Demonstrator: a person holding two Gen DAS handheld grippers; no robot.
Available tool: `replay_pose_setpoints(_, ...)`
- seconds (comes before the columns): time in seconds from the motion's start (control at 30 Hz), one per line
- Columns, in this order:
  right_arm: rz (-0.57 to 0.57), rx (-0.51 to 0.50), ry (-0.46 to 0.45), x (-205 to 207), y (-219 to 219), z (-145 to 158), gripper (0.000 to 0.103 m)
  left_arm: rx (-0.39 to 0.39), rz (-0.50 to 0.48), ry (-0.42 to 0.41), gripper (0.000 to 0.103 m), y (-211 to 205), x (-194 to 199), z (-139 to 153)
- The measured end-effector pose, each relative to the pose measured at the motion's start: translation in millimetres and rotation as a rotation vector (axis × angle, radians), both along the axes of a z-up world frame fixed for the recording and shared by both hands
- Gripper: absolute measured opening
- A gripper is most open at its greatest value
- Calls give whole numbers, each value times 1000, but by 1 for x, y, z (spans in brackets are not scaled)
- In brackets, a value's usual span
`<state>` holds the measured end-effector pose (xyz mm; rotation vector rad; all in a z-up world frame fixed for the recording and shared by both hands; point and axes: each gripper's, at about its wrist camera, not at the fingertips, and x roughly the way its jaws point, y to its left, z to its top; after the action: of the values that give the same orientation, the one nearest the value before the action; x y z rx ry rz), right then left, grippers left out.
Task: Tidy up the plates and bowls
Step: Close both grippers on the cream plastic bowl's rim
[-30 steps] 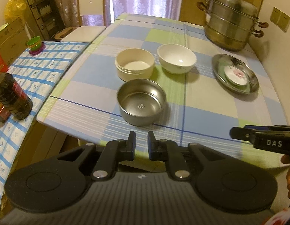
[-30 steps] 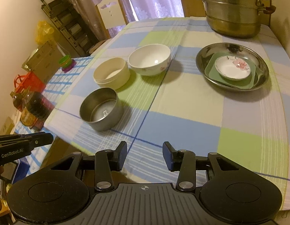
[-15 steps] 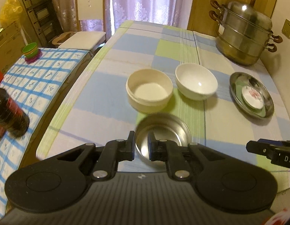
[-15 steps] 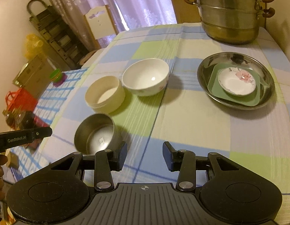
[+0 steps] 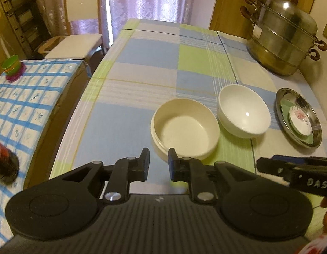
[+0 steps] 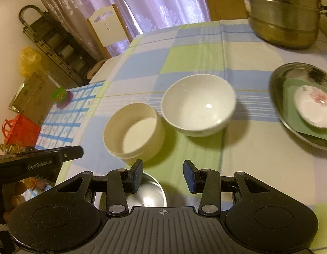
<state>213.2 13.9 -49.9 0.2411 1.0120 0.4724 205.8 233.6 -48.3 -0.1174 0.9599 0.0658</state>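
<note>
A cream bowl point(image 5: 184, 127) and a white bowl point(image 5: 243, 111) sit side by side on the checked tablecloth; both also show in the right wrist view, cream point(image 6: 133, 132) and white point(image 6: 198, 103). A small steel bowl point(image 6: 146, 194) lies under my right gripper point(image 6: 162, 174), which is open and empty above it. A steel plate point(image 5: 298, 116) holds a green square plate and a floral saucer point(image 6: 313, 108). My left gripper point(image 5: 158, 162) is open and empty, just in front of the cream bowl; the steel bowl is hidden in its view.
A large steel steamer pot point(image 5: 284, 42) stands at the back right. A side table with a blue checked cloth point(image 5: 26, 105) holds stacked cups point(image 5: 12, 67) and a dark bottle point(image 5: 2, 165). A white chair point(image 5: 79, 31) stands behind.
Both grippers have moved forward over the table. The steel bowl has passed under them and out of the left view. The left jaws have opened wider.
</note>
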Motion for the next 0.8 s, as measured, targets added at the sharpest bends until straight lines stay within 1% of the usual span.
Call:
replay_pose_setpoints(0.2,-34,5,29,23,26,-17,42,-37,-44,26,18,16,31,-16)
replay_pose_setpoints(0.4,-76,9,54,38,40,-30,42,-42,-88,60,18,22,57,-34)
replay_pose_setpoints(0.57,-103,8,67,49,46,-38,42,-51,-116,85,18,24,68,-44)
replay_pose_setpoints(0.8,-116,-32,69,57,59,-45,42,-63,-140,107,18,30,79,-55)
